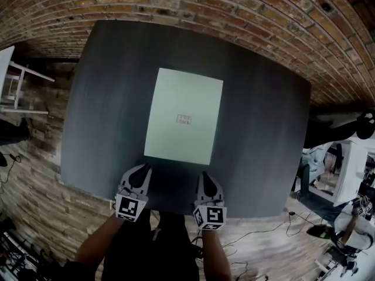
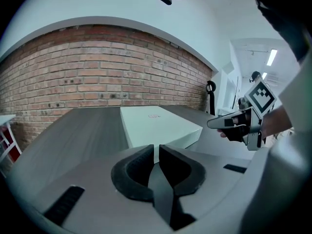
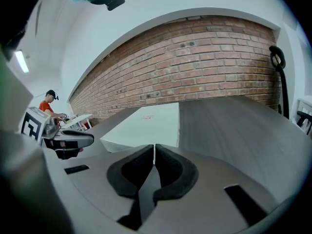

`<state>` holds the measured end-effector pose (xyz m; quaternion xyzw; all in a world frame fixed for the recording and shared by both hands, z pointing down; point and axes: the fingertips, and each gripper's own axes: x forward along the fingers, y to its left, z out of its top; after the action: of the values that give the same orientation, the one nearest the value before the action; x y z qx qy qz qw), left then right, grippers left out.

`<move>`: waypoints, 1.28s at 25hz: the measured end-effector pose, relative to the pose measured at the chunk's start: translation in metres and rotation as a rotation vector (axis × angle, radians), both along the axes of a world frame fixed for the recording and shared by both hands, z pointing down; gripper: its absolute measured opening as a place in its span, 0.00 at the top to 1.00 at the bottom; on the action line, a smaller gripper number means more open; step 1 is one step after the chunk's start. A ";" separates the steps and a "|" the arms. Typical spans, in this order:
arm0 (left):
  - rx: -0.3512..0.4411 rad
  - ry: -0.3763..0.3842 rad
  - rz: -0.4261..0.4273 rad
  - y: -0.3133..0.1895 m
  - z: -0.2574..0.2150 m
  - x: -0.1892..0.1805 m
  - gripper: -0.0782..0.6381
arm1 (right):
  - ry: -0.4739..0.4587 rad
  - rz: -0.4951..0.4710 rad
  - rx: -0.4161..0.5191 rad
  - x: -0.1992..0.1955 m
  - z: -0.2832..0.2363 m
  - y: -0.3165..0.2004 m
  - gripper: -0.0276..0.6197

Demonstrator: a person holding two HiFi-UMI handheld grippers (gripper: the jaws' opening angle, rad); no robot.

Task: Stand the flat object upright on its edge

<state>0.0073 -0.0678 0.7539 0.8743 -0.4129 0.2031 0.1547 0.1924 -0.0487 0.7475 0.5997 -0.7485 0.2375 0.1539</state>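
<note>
A flat pale green box (image 1: 184,116) with a small label on its lid lies flat in the middle of the dark grey table (image 1: 258,127). It also shows in the left gripper view as the box (image 2: 158,126) and in the right gripper view as the box (image 3: 146,123). My left gripper (image 1: 142,170) sits just short of the box's near left corner, shut and empty. The right gripper (image 1: 206,177) hovers short of the near right corner, also shut with nothing in it. Neither touches the box. From the left gripper view, the right gripper (image 2: 214,124) appears to the right.
A brick wall (image 1: 193,2) runs behind the table's far edge. White furniture (image 1: 17,84) stands at the left, more equipment (image 1: 345,174) at the right. A person in a red top (image 3: 48,106) stands far off at another table. Cables (image 1: 263,233) lie on the wooden floor.
</note>
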 end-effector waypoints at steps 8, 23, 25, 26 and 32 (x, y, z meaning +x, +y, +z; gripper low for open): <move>-0.030 0.044 -0.011 -0.010 0.018 -0.008 0.82 | 0.035 -0.017 -0.057 0.006 0.031 0.000 0.92; -0.093 0.024 0.036 -0.014 0.048 -0.013 0.69 | 0.042 -0.038 -0.117 0.010 0.058 -0.006 0.72; -0.100 0.022 0.044 -0.015 0.051 -0.010 0.67 | 0.036 -0.044 -0.122 0.010 0.061 -0.009 0.69; -0.104 0.022 0.046 -0.015 0.053 -0.009 0.66 | 0.036 -0.049 -0.124 0.009 0.062 -0.010 0.68; -0.111 0.020 0.056 -0.020 0.056 -0.006 0.65 | 0.043 -0.081 -0.131 0.008 0.069 -0.015 0.67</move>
<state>0.0009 -0.0881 0.8104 0.8774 -0.3748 0.2214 0.2014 0.2007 -0.0640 0.8163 0.5627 -0.7514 0.2665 0.2185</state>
